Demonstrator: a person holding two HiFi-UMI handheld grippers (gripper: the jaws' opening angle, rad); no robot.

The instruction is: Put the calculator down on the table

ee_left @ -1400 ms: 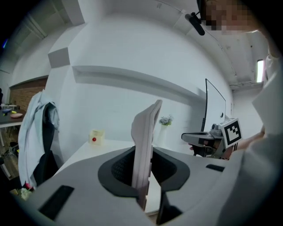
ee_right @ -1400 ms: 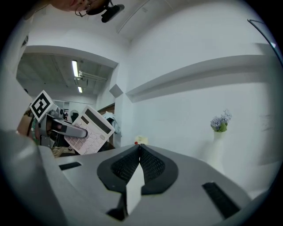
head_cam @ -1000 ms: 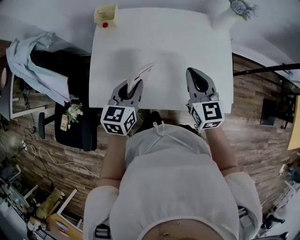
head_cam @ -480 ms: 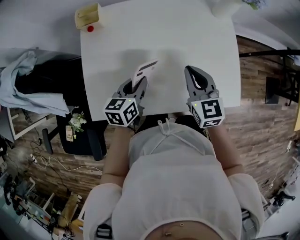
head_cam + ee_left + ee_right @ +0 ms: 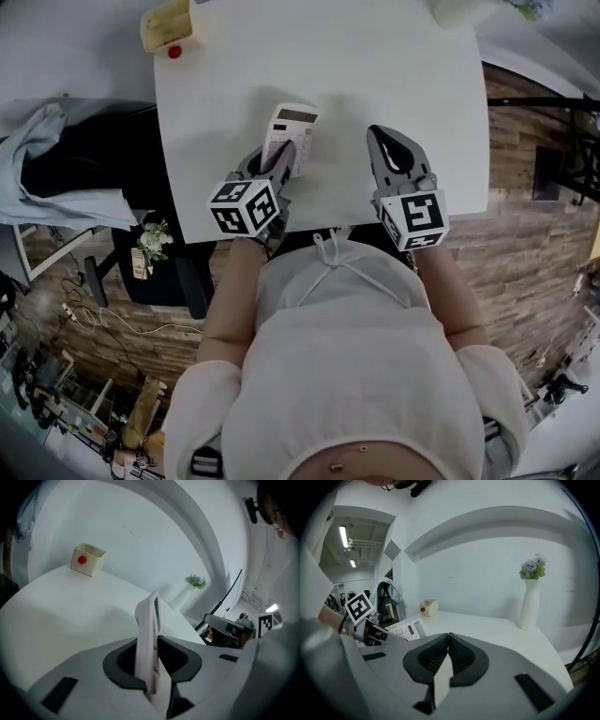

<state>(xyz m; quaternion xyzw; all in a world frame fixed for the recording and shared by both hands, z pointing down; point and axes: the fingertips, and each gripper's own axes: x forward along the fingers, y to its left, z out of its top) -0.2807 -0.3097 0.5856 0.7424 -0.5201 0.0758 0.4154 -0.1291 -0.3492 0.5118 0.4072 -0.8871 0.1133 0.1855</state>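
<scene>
Head view shows the left gripper (image 5: 279, 161) at the lower middle of the white desk (image 5: 375, 66), its fingers opening with the calculator (image 5: 291, 131) between them, keys facing up. To its right, the right gripper (image 5: 381, 141) has its fingers pressed together, empty.

The left gripper (image 5: 279, 161), jaws opening, has the calculator (image 5: 295, 127) between them over the table (image 5: 394, 75).

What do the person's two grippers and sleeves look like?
The left gripper and right gripper are matching grey rounded shells with black ribbed pads inside the jaws. Each bears a white cube with black square markers. No cables show. The person wears a white short-sleeved top. The left jaws are opening, the calculator between them.
</scene>
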